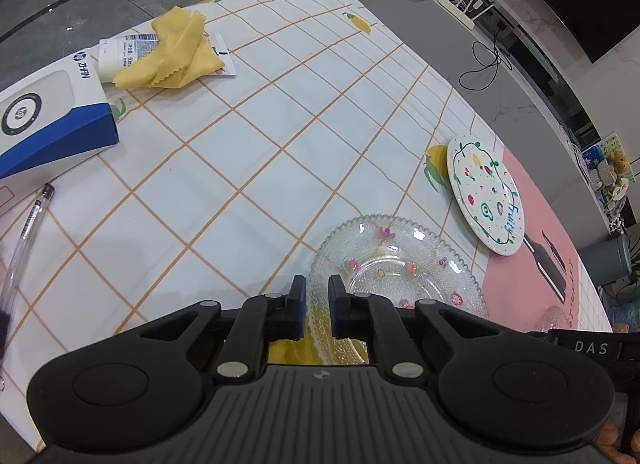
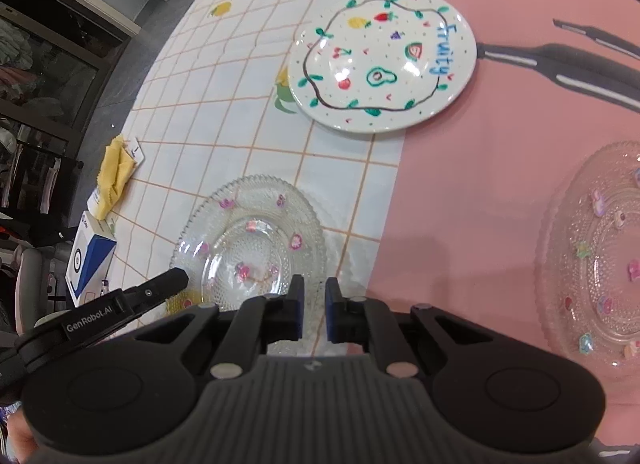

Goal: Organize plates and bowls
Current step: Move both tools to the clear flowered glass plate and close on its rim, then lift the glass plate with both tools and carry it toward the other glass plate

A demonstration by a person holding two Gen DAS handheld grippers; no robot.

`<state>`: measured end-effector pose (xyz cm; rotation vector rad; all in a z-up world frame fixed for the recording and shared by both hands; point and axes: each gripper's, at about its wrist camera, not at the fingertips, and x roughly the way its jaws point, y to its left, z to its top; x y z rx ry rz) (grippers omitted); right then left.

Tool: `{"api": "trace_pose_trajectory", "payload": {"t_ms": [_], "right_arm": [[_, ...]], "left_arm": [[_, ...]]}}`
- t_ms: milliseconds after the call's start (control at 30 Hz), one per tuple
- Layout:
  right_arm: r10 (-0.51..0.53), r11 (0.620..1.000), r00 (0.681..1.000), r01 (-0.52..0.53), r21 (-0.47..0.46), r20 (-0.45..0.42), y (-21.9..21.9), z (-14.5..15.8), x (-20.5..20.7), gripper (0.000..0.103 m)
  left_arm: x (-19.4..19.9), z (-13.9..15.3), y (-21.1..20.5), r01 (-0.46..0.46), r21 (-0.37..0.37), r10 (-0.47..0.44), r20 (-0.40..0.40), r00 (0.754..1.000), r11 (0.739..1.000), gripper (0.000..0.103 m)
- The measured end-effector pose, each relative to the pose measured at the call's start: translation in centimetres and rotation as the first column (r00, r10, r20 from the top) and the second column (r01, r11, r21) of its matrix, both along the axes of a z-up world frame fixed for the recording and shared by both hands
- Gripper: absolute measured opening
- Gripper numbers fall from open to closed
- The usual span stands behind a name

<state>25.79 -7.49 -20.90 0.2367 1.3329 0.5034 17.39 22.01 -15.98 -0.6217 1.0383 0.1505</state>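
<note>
Left tongs (image 1: pixel 317 306) closed to a narrow gap on the near rim of the clear glass plate (image 1: pixel 394 264); beaded edge seen between the blue pads (image 1: pixel 298 304). Right tongs (image 2: pixel 313 310) likewise drawn narrow at the near right rim of the same plate (image 2: pixel 256 240); whether its pads actually pinch the glass cannot be told from this view. Left tongs also visible in the right wrist view as a black finger (image 2: pixel 160 288) reaching the plate's near left edge.

Glass plate: flower-dotted, resting on the checked cloth of the tabletop (image 1: pixel 224 167), near its front edge, just beside the pink mat (image 2: pixel 460 191).

White painted plate (image 2: pixel 382 59), lettered "Fruity", lying flat beyond the glass plate, straddling the seam between checked cloth and pink mat. Well apart from the glass plate.

Second clear glass plate (image 2: pixel 600 260) lying on the pink mat, at the right edge of the right wrist view, partly cut off.

Elsewhere on the tabletop, at the far left: yellow cloth (image 1: pixel 176 51) crumpled over a white tube (image 1: pixel 120 51); blue-and-white box (image 1: pixel 48 119) beside it; clear pen (image 1: pixel 28 232) nearer the front.
</note>
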Motion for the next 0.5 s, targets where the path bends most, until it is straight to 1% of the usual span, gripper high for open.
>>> {"api": "trace_pose_trajectory", "payload": {"t_ms": [233,500], "right_arm": [[-0.012,1.000,0.999,0.011,0.023,0.033,-0.6,1.8,-1.1,0.008],[-0.044,0.997,0.995,0.038,0.073,0.088,-3.0,5.3,-3.1,0.007]], "left_arm": [[-0.8,1.7,-0.3,-0.006,-0.012,0.006,0.030,1.000,1.000,0.011],[-2.2,5.7,-2.3,0.023,-0.005,-0.023,0.086,0.996,1.000,0.011]]}}
